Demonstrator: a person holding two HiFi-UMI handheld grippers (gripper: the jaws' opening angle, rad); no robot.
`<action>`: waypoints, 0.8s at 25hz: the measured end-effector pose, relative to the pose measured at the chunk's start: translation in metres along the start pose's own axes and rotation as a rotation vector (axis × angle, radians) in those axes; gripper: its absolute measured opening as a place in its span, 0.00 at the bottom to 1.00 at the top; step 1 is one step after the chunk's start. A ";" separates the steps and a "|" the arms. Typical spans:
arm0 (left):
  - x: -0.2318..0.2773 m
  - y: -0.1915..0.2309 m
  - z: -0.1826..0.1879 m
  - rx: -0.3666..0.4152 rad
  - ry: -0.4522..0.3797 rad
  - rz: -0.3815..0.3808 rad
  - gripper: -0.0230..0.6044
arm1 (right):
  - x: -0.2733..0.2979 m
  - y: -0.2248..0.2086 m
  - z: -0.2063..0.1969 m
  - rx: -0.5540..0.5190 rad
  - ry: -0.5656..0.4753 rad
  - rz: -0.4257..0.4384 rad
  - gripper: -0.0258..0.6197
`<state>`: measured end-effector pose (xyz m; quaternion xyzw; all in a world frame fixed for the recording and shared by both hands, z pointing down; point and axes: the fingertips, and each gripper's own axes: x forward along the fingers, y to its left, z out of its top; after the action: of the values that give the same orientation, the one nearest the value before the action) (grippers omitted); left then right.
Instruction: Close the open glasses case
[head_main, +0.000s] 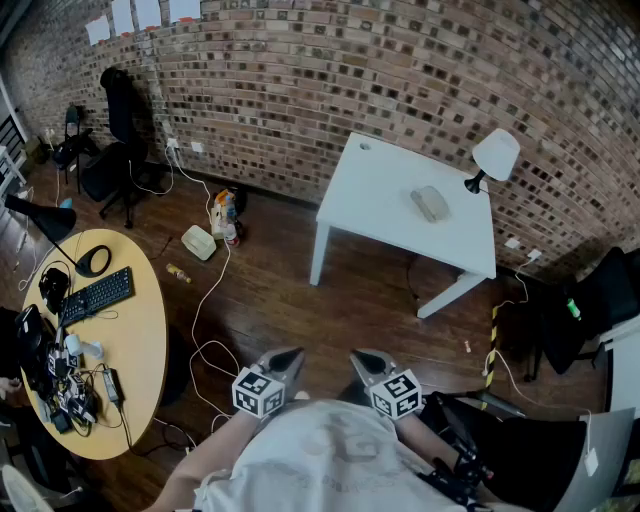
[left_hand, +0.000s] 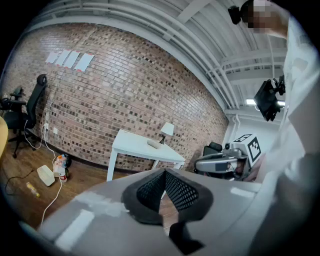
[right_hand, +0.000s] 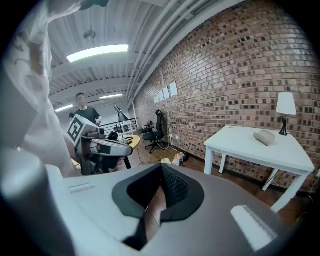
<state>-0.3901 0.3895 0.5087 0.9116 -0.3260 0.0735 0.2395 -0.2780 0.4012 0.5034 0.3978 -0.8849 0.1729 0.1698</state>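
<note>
- Both your left gripper (head_main: 293, 353) and right gripper (head_main: 361, 356) had jaws clenched, empty.
- The glasses case (head_main: 430, 203) lay on the white tabletop (head_main: 372, 195), well apart from you.
- Likely step: the approach; next you needed to walk closer.

A person is wearing a loose, pale grey-white top (head_main: 320, 450), seen at the bottom centre of the head view. The left gripper (head_main: 288, 357) and right gripper (head_main: 364, 360) are showing smooth grey shells tapering to points, each carrying a white cube (head_main: 259, 391) printed with black square markers. Black fingers (left_hand: 182, 192) with a mesh texture are lining the grey bodies.
</note>
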 end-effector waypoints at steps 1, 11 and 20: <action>0.001 0.001 0.002 0.004 0.002 -0.001 0.04 | 0.001 -0.004 0.004 -0.002 -0.006 -0.005 0.05; 0.038 0.014 0.014 0.027 0.018 -0.035 0.04 | 0.004 -0.035 0.017 -0.008 -0.042 -0.043 0.05; 0.104 0.001 0.029 0.051 0.096 -0.097 0.04 | -0.001 -0.102 0.023 0.091 -0.119 -0.075 0.05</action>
<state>-0.3108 0.3161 0.5139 0.9275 -0.2676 0.1137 0.2349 -0.2034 0.3276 0.4998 0.4474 -0.8691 0.1828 0.1049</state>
